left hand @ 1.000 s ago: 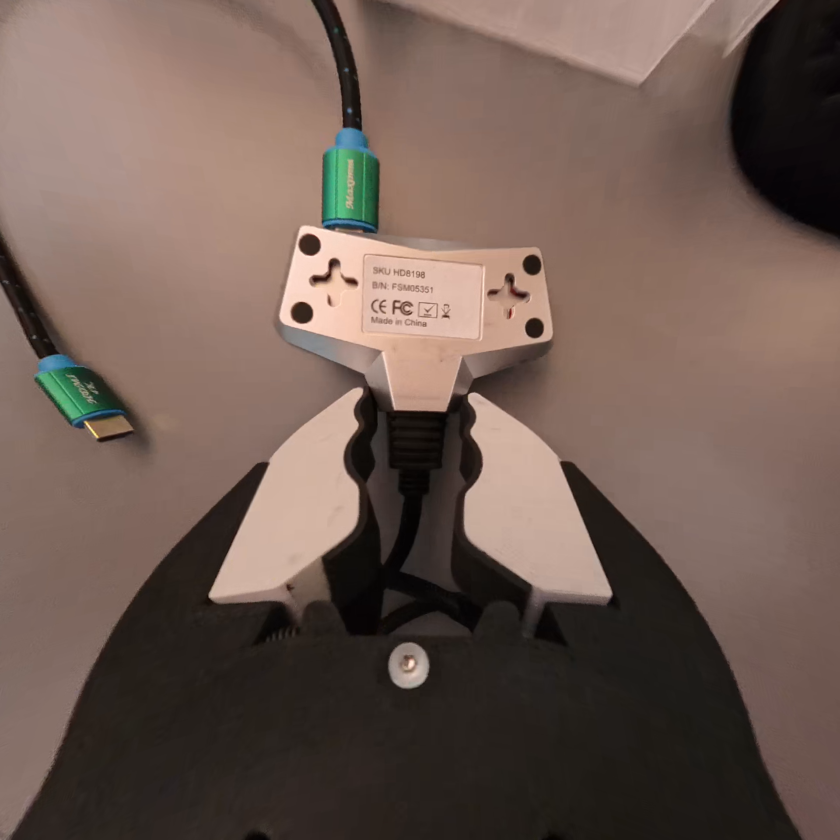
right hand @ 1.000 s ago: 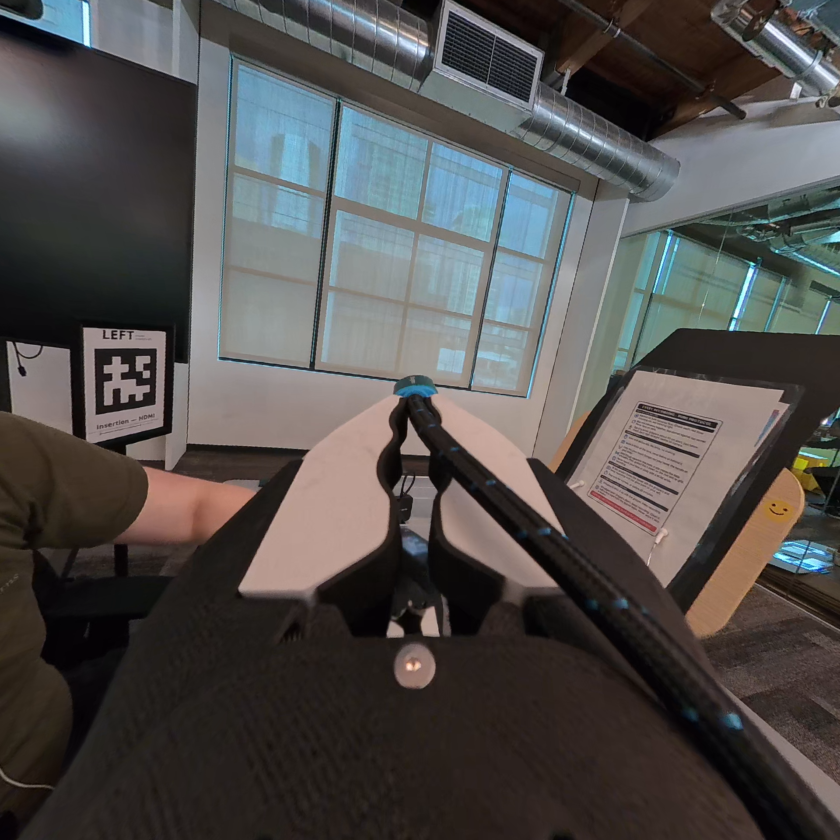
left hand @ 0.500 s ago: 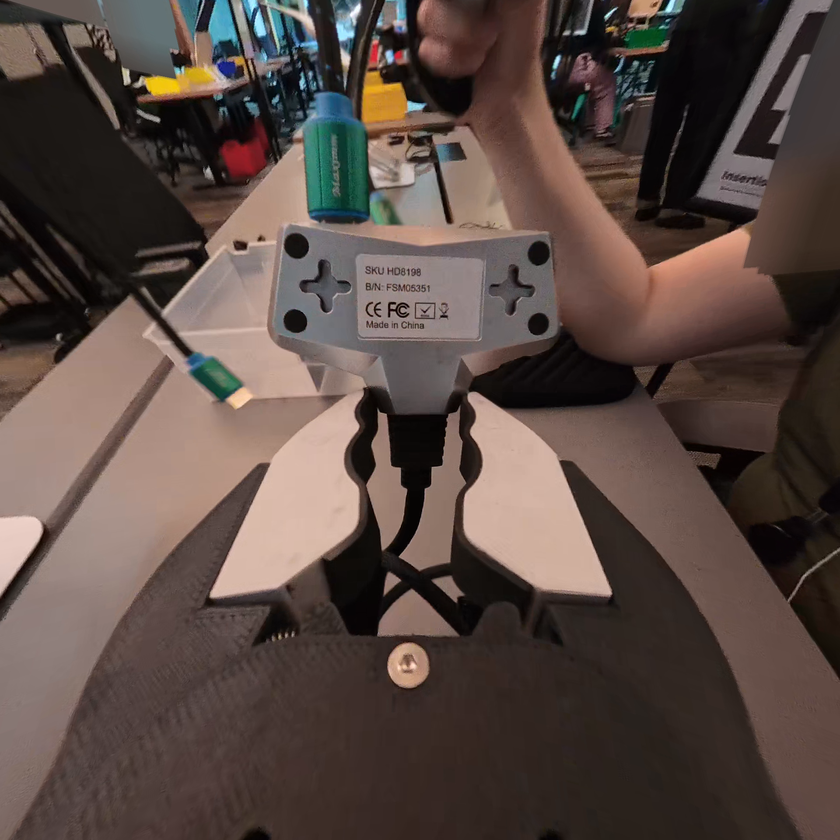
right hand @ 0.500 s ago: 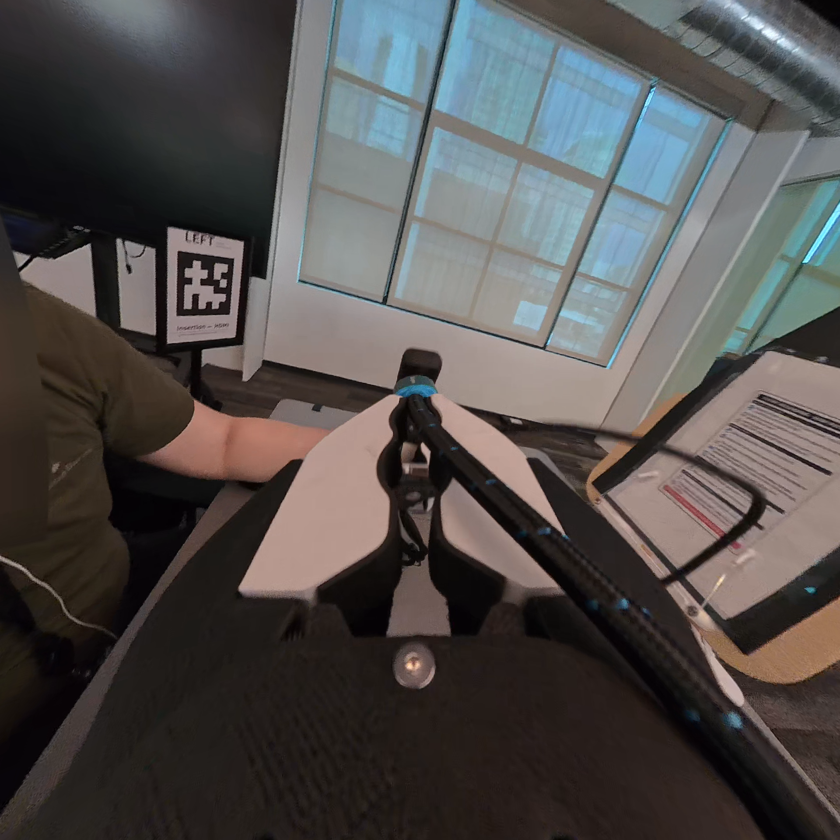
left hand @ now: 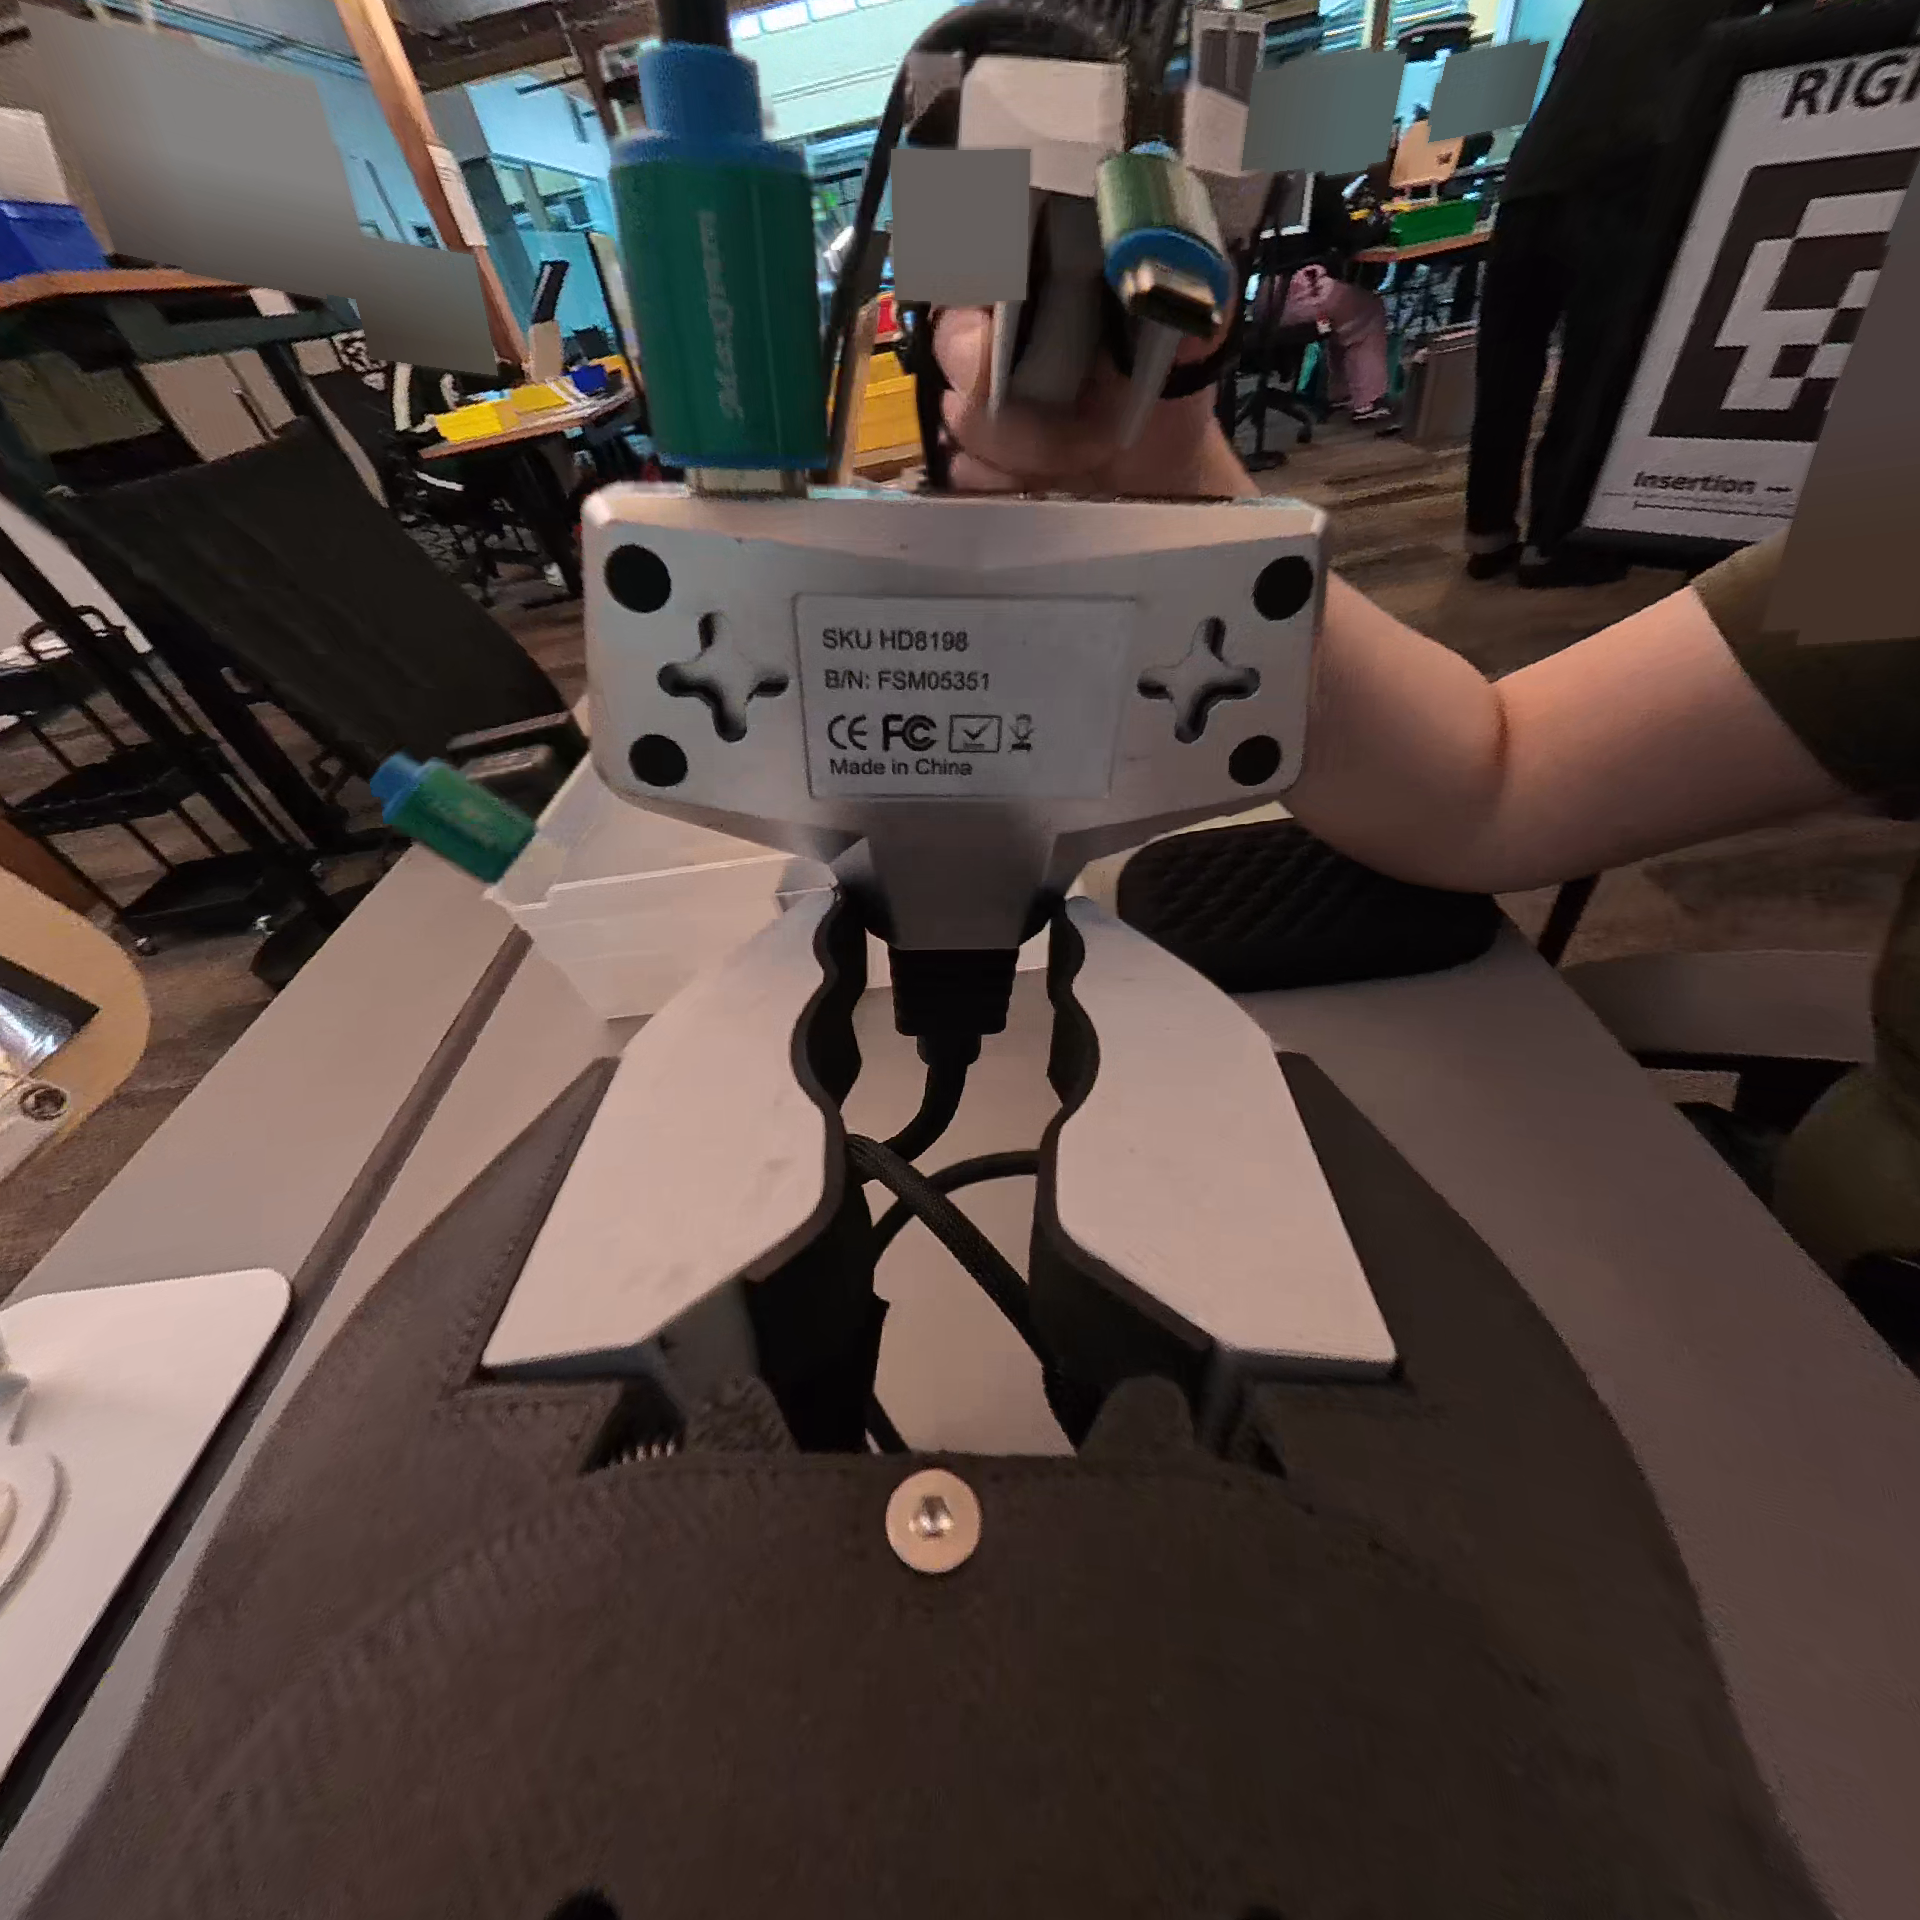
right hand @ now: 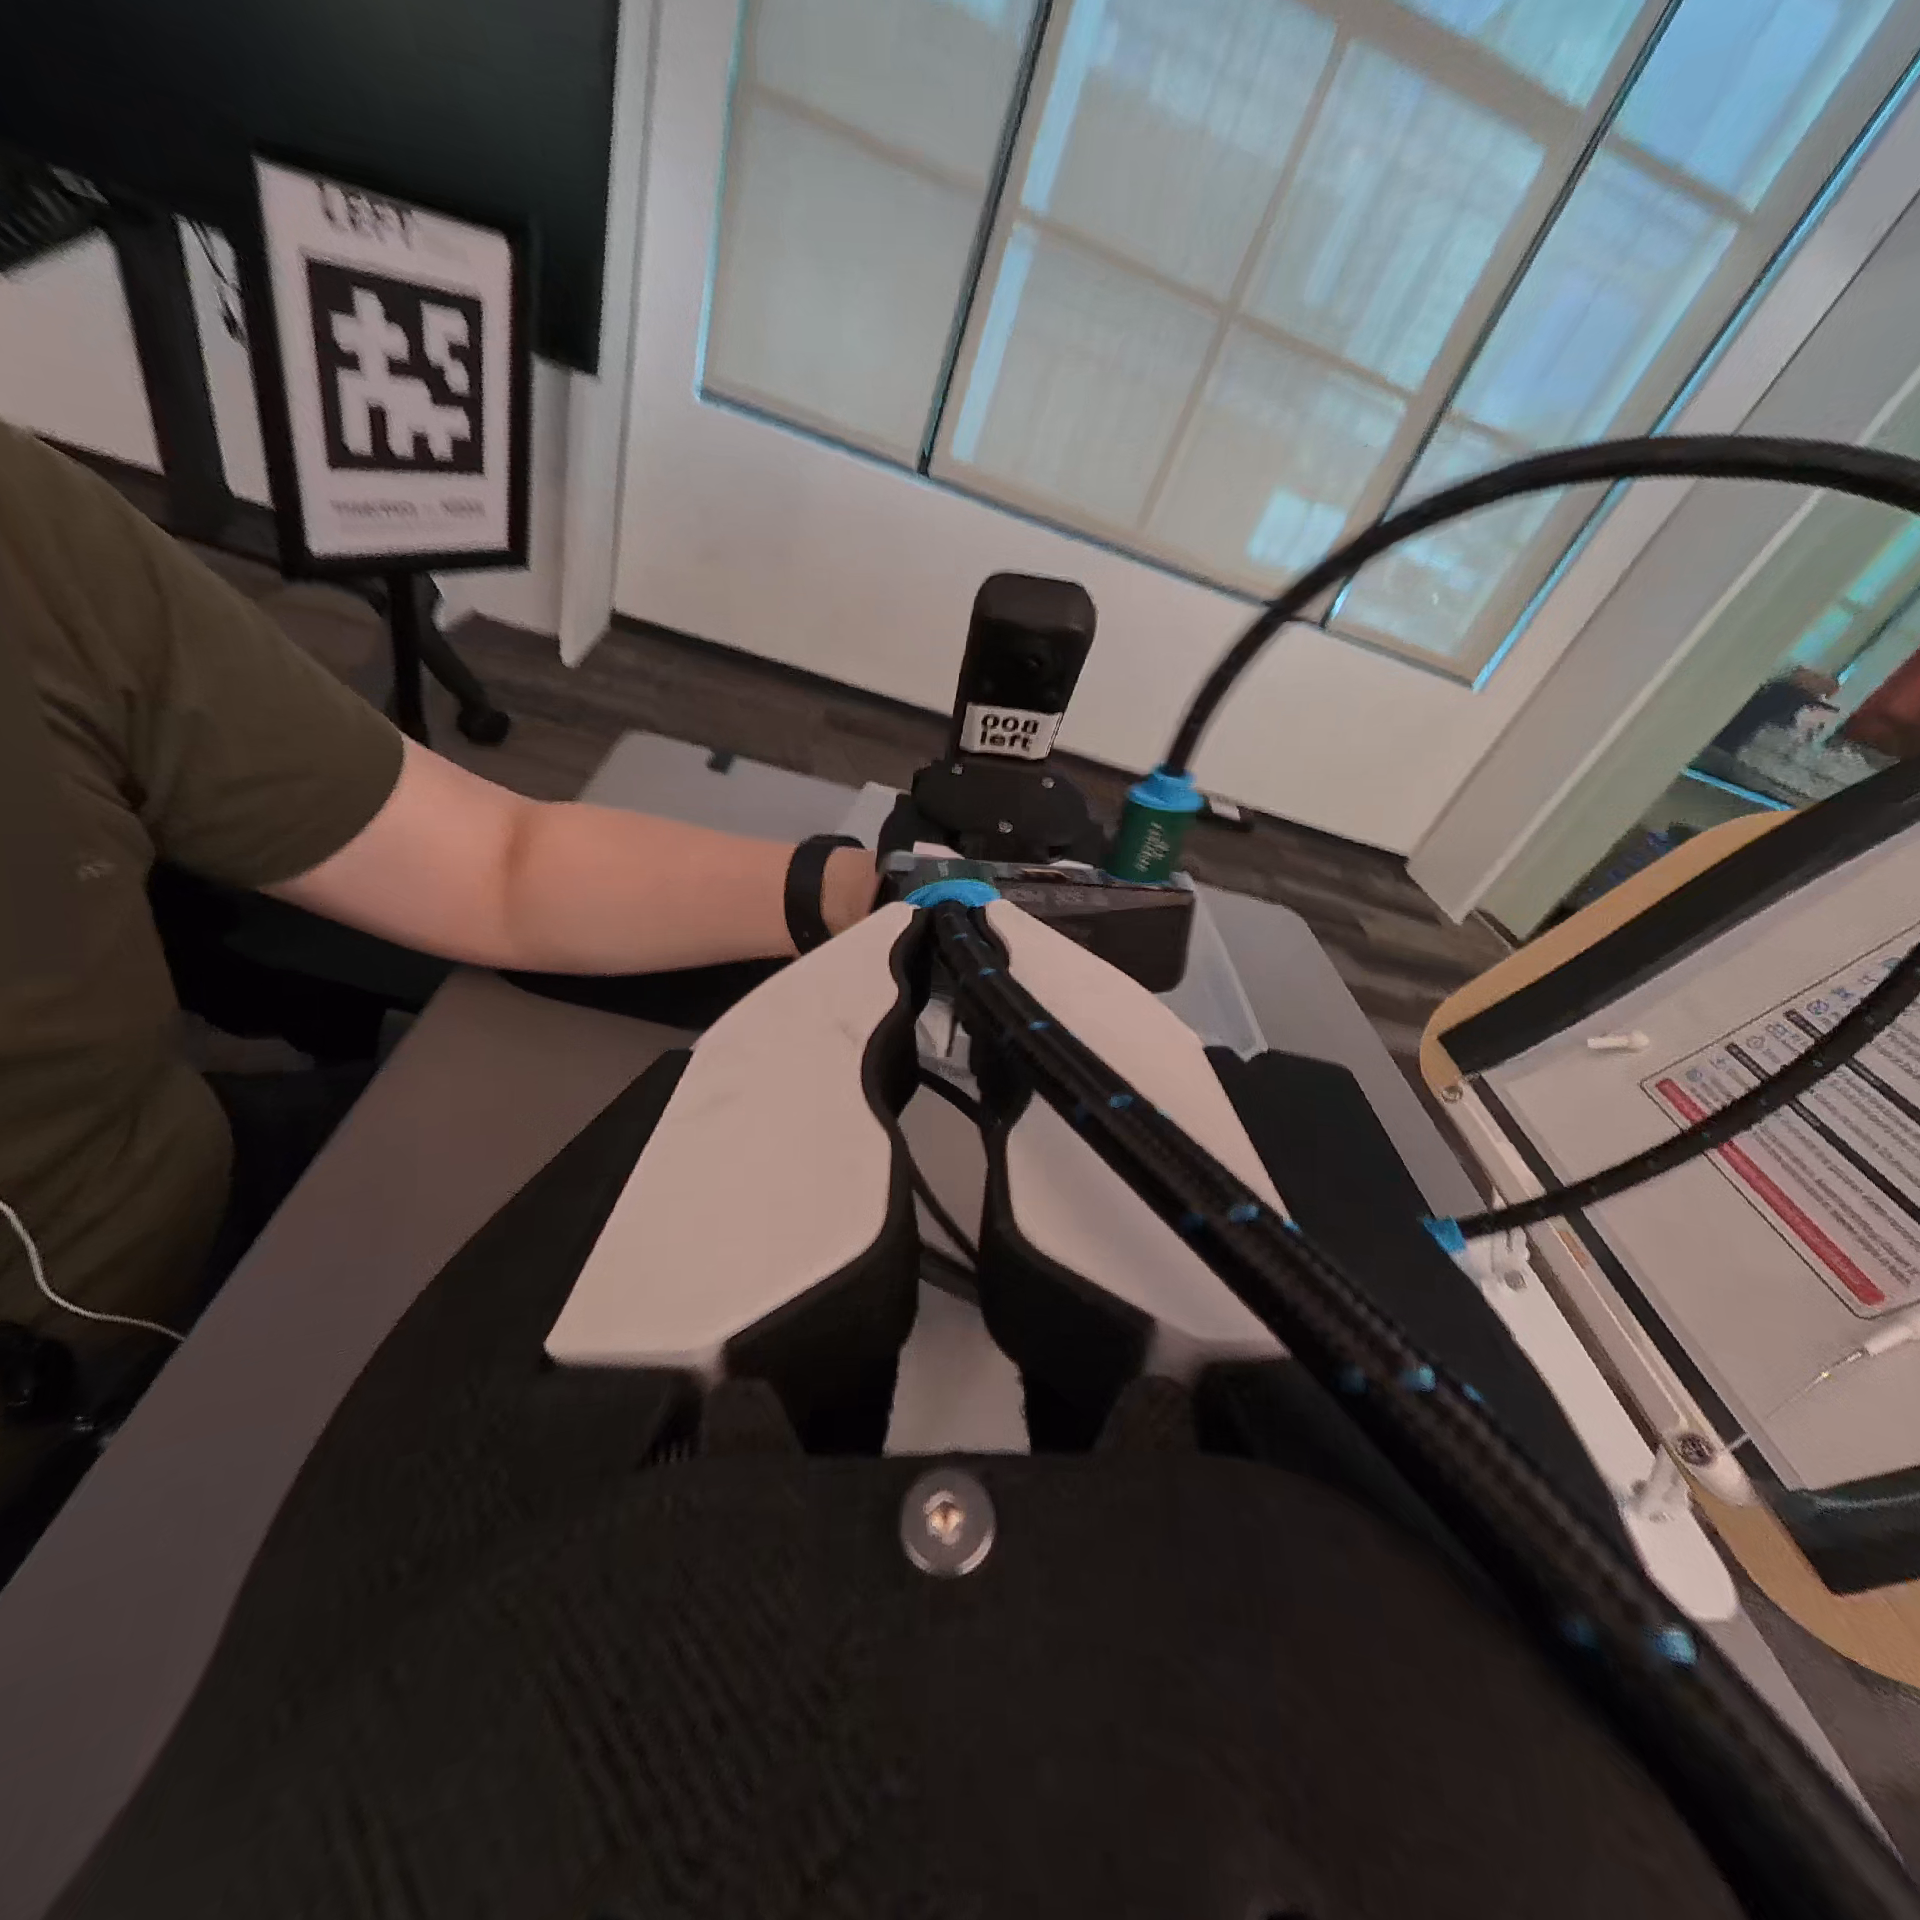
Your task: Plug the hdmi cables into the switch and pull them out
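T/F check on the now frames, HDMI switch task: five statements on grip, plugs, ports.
1. The left gripper clamps the switch by its neck. True.
2. Both top ports are filled. False: only one green plug is seated.
3. The right gripper holds a cable plug. True.
4. That plug is already inserted. False: it hangs clear above the switch.
5. The switch lies flat on the table. False: it is held up off it.

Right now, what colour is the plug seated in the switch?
Green with a blue collar, clearest in the left wrist view.
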Tool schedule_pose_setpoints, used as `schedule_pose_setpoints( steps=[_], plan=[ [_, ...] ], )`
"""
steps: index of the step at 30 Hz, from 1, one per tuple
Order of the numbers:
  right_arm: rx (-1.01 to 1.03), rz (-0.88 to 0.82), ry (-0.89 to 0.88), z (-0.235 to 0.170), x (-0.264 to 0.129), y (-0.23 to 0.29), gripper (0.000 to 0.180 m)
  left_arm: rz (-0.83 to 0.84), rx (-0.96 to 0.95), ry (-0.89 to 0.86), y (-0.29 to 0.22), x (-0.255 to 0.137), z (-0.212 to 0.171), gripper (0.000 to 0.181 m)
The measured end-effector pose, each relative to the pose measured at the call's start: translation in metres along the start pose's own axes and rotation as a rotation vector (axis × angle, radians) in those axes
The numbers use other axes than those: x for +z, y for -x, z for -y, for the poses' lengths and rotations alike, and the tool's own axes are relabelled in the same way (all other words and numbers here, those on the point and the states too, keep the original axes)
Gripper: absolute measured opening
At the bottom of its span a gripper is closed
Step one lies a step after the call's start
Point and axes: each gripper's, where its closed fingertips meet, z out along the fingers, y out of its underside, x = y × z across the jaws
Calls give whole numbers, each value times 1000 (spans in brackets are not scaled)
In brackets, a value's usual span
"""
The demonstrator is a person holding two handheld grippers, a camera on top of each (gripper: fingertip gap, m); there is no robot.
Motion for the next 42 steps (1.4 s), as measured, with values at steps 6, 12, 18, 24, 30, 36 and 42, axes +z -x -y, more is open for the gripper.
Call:
schedule_pose_setpoints(
  steps=[6, 12, 18, 24, 30, 36, 42],
  plan=[
    [10, -69, 122, -10, 22, -1, 7, 30, 18, 26, -1, 4, -1, 33],
    [47, -73, 133, -5, 9, 2, 7, 27, 49, 63, -7, 7, 0, 33],
    [70, -37, 190, -13, 6, 7, 7, 27, 54, 77, -9, 9, -2, 32],
    [92, -17, 219, -19, 9, 9, 7, 17, 47, 100, -9, 11, -7, 32],
    [95, -9, 266, -24, 4, 12, 7, -2, 33, 112, -11, 14, -12, 32],
    [125, -48, 373, -38, -8, 10, 7, -13, -31, 140, -10, 21, -21, 32],
    [200, -43, 427, -51, -12, 8, 7, -17, -85, 182, -9, 28, -35, 32]
  ],
)
